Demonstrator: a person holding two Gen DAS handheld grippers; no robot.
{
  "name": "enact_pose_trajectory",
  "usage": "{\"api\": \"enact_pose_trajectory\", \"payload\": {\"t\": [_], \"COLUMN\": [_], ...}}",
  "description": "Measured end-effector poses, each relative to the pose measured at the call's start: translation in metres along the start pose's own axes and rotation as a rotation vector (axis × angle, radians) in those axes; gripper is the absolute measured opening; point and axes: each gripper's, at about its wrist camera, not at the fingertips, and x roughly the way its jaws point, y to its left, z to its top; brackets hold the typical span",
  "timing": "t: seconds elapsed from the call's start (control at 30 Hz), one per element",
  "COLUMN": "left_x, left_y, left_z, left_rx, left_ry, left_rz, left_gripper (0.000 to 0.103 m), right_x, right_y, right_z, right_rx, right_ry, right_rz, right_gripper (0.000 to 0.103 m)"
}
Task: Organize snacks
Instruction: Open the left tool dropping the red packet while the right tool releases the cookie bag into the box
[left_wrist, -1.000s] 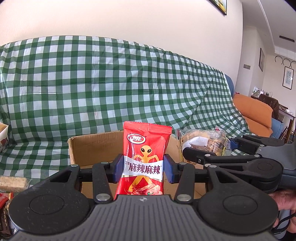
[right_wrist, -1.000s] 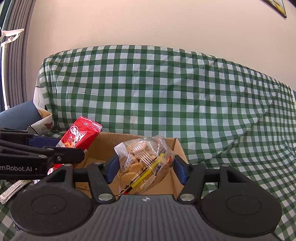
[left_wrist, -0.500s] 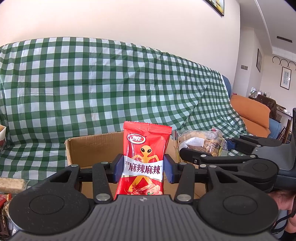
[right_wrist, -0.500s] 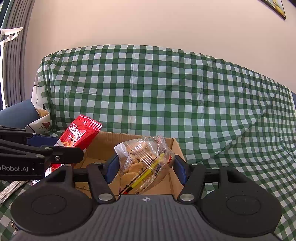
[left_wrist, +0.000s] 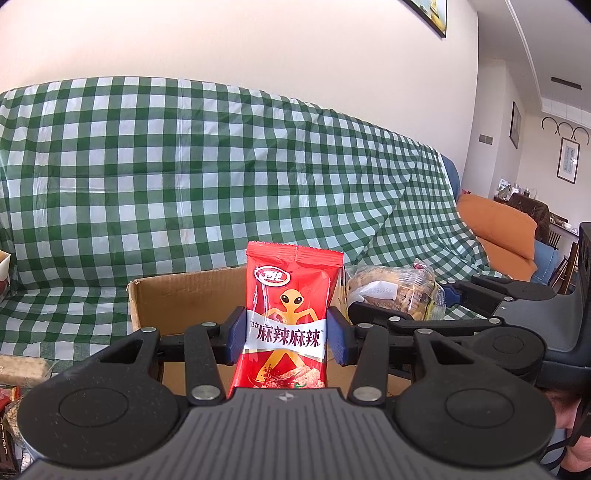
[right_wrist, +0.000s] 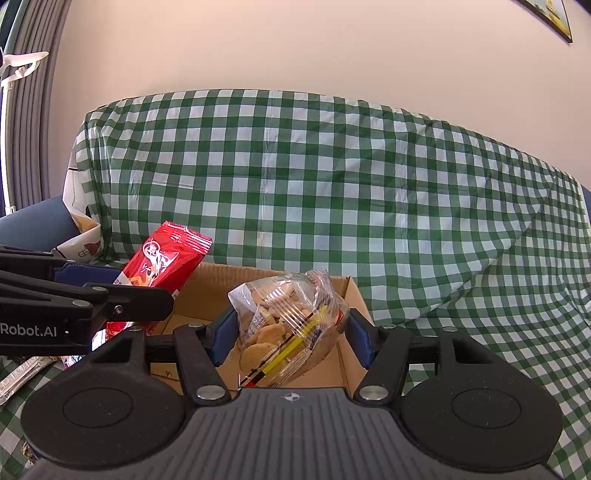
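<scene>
My left gripper (left_wrist: 286, 338) is shut on a red snack packet (left_wrist: 290, 314) with an orange alien figure, held upright over an open cardboard box (left_wrist: 177, 299). My right gripper (right_wrist: 291, 338) is shut on a clear bag of cookies (right_wrist: 288, 325), held over the same cardboard box (right_wrist: 343, 365). In the left wrist view the cookie bag (left_wrist: 391, 291) and the right gripper (left_wrist: 447, 295) show to the right. In the right wrist view the red packet (right_wrist: 162, 262) and the left gripper (right_wrist: 88, 277) show to the left.
The box sits on a sofa under a green-and-white checked cloth (left_wrist: 184, 177). Loose snack packs (left_wrist: 22, 369) lie at the lower left. A silvery wrapper (right_wrist: 18, 376) lies left of the box. An orange cushion (left_wrist: 495, 225) is far right.
Both grippers keep their snacks. They have moved slightly lower and closer over the box; the sofa back appears higher in the left wrist view.
</scene>
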Motion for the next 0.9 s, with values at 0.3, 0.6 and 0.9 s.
{"api": "enact_pose_trajectory", "payload": {"t": [0.3,0.6,0.9], "left_x": [-0.0006,-0.0017,-0.0016], "left_y": [-0.0006,-0.0015,-0.0015], "left_z": [0.0003,0.0011,0.0013], "left_rx": [-0.001,0.0,-0.001], "left_ry": [-0.005,-0.01,-0.011], "left_rz": [-0.003,-0.008,-0.011], "left_gripper": [0.05,0.05,0.05], "right_x": [0.0024,0.0029,0.0018], "right_y": [0.0016,0.0014,0.0026], "right_z": [-0.0006,-0.0006,0.0001], "right_rx": [-0.001,-0.005,-0.004], "right_ry": [-0.003,-0.007,-0.006], "right_rz": [0.002,0.003,0.001], "right_gripper": [0.064,0.064,0.064]}}
